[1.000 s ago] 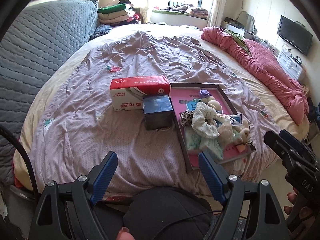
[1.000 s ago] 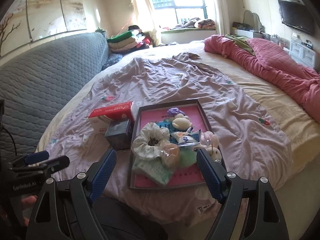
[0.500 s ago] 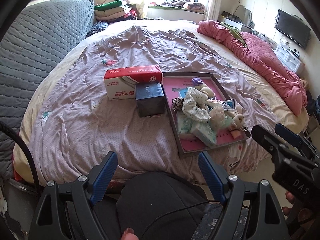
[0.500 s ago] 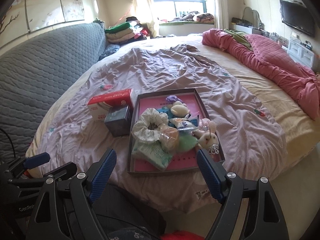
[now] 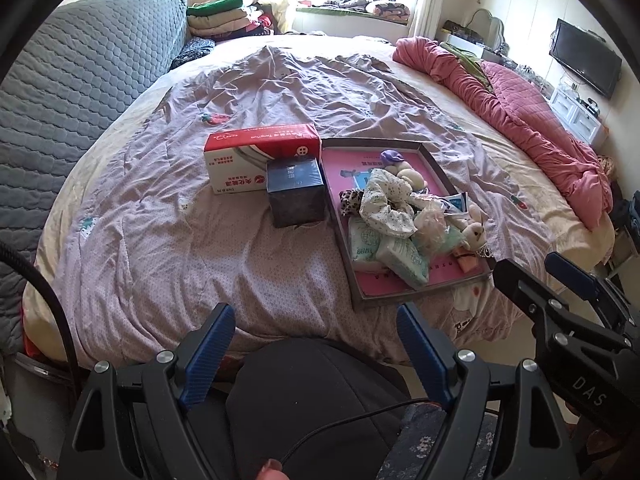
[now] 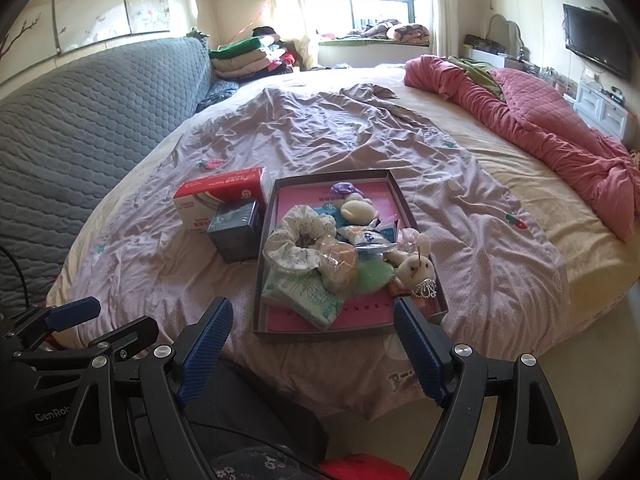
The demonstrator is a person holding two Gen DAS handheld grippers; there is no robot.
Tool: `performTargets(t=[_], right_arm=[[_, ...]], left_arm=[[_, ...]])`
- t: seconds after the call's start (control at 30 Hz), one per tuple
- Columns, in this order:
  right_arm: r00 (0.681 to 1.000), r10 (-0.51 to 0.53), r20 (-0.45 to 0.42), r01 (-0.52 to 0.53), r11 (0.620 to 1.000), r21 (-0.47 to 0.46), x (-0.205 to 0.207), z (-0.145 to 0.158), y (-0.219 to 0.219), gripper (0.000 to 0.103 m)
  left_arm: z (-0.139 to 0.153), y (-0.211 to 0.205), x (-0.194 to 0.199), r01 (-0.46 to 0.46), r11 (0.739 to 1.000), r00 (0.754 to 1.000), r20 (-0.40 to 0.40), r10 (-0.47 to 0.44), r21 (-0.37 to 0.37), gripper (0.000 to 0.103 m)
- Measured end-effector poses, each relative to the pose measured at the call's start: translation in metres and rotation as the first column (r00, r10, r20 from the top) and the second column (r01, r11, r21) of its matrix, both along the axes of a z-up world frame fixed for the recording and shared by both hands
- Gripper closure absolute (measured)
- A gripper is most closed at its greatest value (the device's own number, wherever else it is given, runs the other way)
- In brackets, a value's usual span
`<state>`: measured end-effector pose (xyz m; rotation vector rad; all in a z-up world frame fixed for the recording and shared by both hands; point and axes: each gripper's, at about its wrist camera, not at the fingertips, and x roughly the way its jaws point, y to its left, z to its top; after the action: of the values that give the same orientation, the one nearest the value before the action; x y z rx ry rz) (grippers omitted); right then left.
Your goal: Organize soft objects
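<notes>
A: Your grippers?

B: Left gripper [image 5: 316, 350] wide, nothing between its fingers; right gripper [image 6: 314, 342] the same. Both hang off the near edge of the bed [image 5: 140, 240].

A: The soft things?

B: Heaped in the shallow tray [image 6: 276, 204] ahead of you: floral scrunchie [image 6: 298, 236], tissue packs [image 6: 308, 294], plush rabbit [image 6: 414, 270]. Red-and-white carton [image 5: 256, 156] and dark box [image 5: 296, 192] sit just left of the tray.

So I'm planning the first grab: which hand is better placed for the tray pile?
Right, probably. The right gripper faces the tray head-on; the left gripper faces bare quilt.
</notes>
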<state>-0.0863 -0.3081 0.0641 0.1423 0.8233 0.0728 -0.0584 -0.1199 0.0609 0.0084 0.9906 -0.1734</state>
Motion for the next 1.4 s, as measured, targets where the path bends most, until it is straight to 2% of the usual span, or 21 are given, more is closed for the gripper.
performTargets(t=[1.4], right_arm=[[1.000,-0.019,-0.002,0.019,1.000,-0.008,0.000,-0.006,-0.002,0.019]], left_arm=[[-0.015,0.008,0.004,-0.026,0.999,0.998,-0.048,0.028,0.025,0.021]])
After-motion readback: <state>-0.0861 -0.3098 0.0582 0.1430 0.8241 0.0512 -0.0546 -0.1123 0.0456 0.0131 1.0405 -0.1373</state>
